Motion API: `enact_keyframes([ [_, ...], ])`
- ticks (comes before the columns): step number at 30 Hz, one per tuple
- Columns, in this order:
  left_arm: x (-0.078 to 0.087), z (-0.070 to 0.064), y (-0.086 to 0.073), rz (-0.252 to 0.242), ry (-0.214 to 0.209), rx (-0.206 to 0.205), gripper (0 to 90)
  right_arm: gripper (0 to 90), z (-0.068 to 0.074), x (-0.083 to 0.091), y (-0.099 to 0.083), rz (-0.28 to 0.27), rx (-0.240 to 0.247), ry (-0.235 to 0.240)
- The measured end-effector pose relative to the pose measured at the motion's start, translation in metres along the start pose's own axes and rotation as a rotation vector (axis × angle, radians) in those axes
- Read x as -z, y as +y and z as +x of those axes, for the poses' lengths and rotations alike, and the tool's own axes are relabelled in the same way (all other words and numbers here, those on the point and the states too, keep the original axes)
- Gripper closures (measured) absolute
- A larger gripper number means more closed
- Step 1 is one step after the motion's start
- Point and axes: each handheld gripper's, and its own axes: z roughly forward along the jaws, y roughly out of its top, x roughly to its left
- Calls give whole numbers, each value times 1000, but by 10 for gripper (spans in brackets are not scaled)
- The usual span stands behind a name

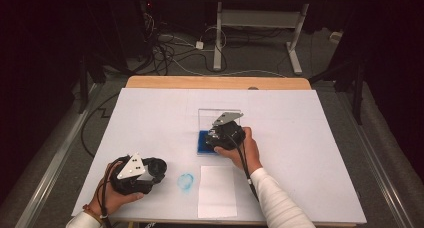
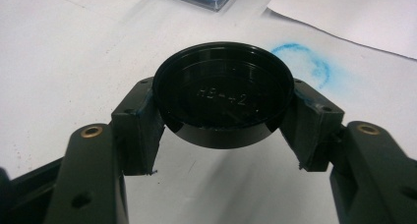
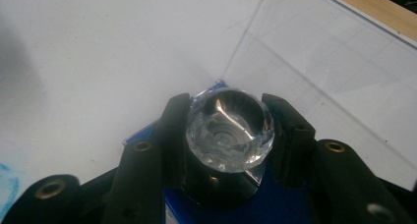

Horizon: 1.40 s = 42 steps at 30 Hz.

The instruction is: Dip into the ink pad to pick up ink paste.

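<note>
Stamp, faceted clear knob: clamped in right gripper, pressed on blue ink pad, probably loading ink. Black cap: gripped by left gripper, parked left of pad over the bench.

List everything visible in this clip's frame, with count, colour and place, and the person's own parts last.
Stamp: 1, black with clear faceted top, on the ink pad, in the right gripper.
Ink pad: 1, blue, table centre, clear lid standing open.
Cap: 1, black, round, in the left gripper.
Paper sheet: 1, white, near edge.
Ink ring: 1, blue, left of the sheet.
Table: 1, wood, white cover.
Desk frame: 1, white, behind.
Cables: several, on the floor.
Left gripper: 1, black, near left.
Right gripper: 1, black, centre.
Sleeve: 1, white, right arm.
</note>
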Motion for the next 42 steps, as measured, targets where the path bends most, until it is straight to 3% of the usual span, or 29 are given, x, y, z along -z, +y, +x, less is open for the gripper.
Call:
enact_keyframes([
  [35,0,1,1,-3,-3,10,366,572,0,0,1,0,23,-5],
  [42,0,1,1,-3,-2,8,366,573,2,2,2,4,36,-24],
])
